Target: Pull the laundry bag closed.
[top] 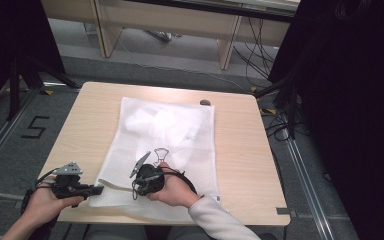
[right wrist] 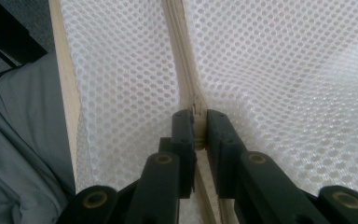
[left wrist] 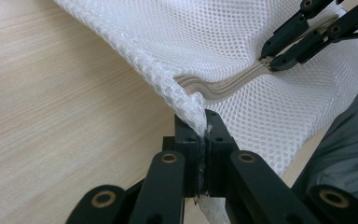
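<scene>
Left gripper (left wrist: 204, 135) jaws clamp the corner of the mesh laundry bag (top: 165, 145); right gripper (right wrist: 198, 122) pinches its zipper (right wrist: 179, 56). Bag lies flat on the table (top: 240, 150), light, floppy; best held at seam and zipper pull.

Open table (top: 240, 145) around mesh bag (top: 170, 130)

A light wooden table (top: 240, 150) stands on grey floor, black cables (top: 257, 55) trailing behind and a "5" (top: 35, 127) marked at left.

Zipper pull (right wrist: 196, 112) hidden (between claw jaws).
</scene>
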`<state>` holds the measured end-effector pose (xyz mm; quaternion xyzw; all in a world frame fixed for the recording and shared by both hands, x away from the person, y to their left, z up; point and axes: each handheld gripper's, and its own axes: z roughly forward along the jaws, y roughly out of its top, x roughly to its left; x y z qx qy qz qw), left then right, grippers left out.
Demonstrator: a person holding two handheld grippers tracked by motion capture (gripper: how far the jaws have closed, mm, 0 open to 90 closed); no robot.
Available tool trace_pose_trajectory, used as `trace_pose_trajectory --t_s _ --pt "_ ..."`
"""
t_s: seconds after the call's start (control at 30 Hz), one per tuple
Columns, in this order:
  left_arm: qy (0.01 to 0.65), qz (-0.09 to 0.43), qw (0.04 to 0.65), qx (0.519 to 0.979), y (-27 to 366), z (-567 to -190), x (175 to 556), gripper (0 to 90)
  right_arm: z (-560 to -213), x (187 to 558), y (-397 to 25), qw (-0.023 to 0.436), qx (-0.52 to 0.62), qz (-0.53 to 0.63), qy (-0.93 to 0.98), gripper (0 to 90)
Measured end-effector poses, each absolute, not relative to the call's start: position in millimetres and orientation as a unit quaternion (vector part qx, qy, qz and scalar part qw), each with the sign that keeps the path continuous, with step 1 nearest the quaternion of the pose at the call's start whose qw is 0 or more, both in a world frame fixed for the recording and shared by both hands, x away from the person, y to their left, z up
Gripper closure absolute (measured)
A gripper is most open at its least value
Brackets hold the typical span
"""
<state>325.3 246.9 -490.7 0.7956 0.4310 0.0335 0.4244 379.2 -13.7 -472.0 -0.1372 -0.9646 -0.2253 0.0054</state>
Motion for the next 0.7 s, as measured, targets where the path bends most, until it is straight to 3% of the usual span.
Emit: trace_pose_trajectory --t_s 0.7 --pt "0.432 0.034 0.423 0.796 247.0 -491.1 325.5 85.9 -470.5 380.9 -27.8 0.008 -0.147 -0.214 -0.966 82.4"
